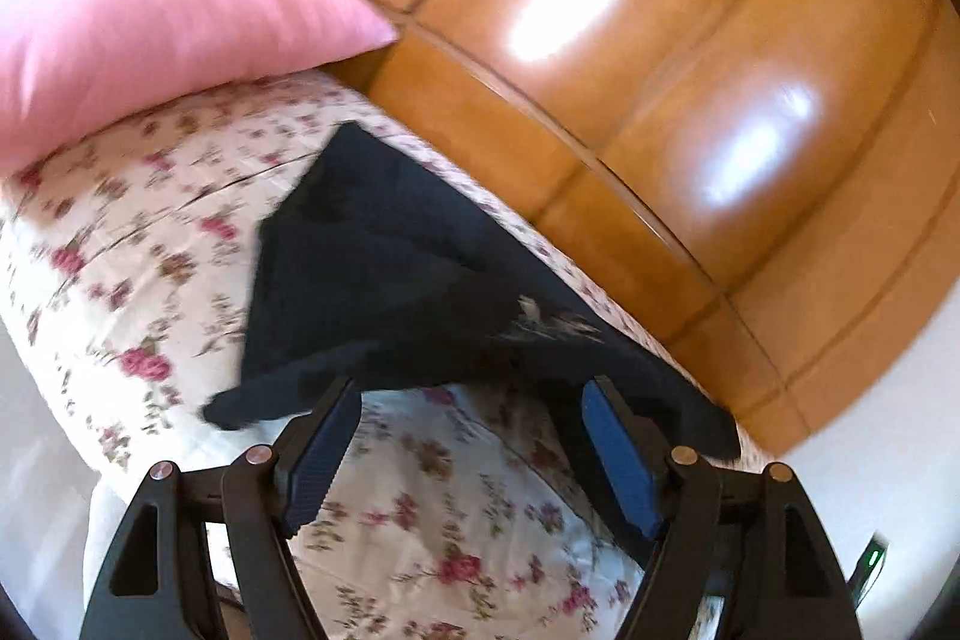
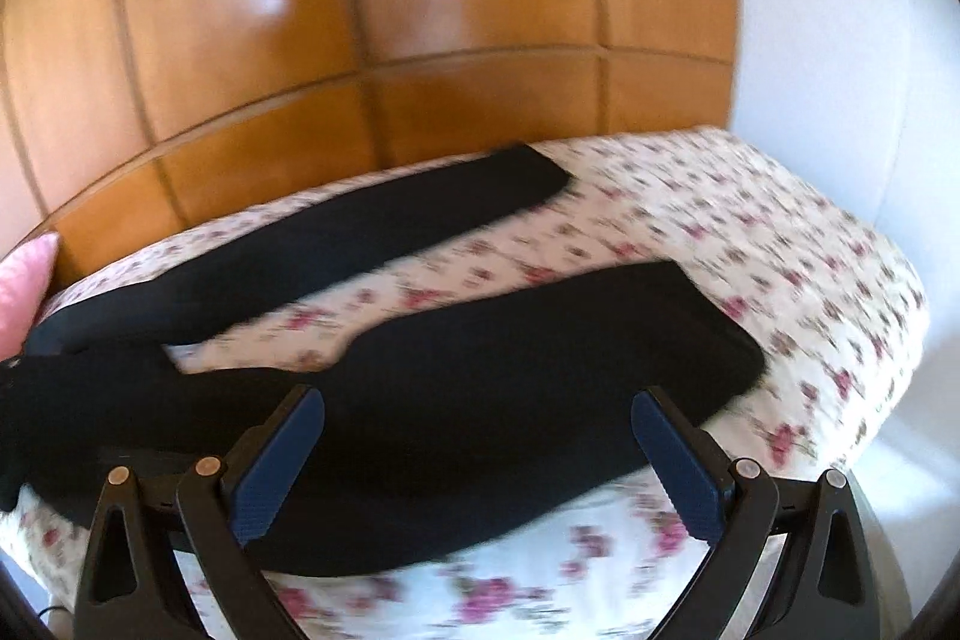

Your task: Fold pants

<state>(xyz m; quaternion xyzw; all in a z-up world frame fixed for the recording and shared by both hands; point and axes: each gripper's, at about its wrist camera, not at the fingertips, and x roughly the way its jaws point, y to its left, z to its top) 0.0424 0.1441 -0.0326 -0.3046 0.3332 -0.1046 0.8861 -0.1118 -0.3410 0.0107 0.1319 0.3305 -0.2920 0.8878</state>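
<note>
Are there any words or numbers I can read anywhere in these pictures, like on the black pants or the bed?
None: no word, number or brand can be read in either view.
Black pants: a small whitish mark shows near the waist, too blurred to tell if it is text.
Flowered bedsheet: only a flower print.
Pink pillow, wooden headboard: plain.
Left hand-held gripper and right hand-held gripper: no labels visible.

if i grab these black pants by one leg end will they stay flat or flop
Probably flop: the pants lie limp on the bed sheet, legs splayed apart, and the waist end is creased and bunched. They look like thin, light cloth, so one grip would likely leave the rest trailing. Both the left tongs and right tongs are open, so use two.
</note>
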